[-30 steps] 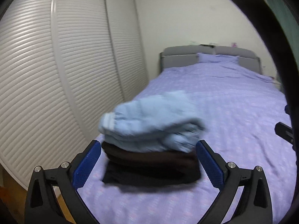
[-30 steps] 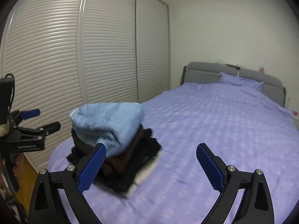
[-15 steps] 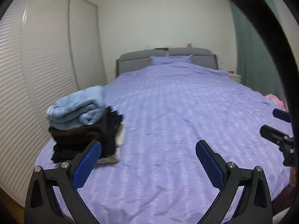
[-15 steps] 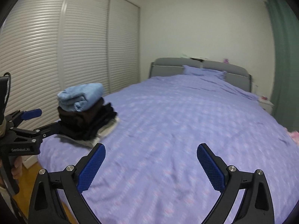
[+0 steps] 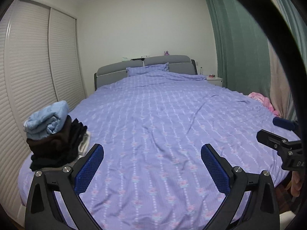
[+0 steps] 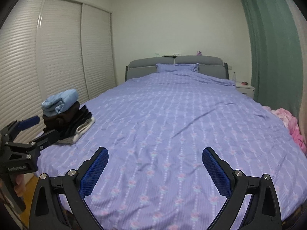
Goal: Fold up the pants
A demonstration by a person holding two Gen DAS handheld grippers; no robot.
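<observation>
Folded stack (image 5: 55,132) now farther left, bed edge (both tongs (image 5: 152,164) (image 6: 155,164) wide apart, empty).

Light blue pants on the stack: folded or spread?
Folded. The light blue pants sit as a compact layered bundle atop the dark clothes.

Present: one bed (image 5: 153,124) bearing one stack of folded garments (image 5: 55,134) topped by one light-blue item (image 5: 47,118), one pillow (image 5: 147,70), one pink cloth heap (image 6: 287,120), one nightstand (image 6: 244,89), and two grippers, left gripper (image 5: 152,163) and right gripper (image 6: 155,163).
</observation>
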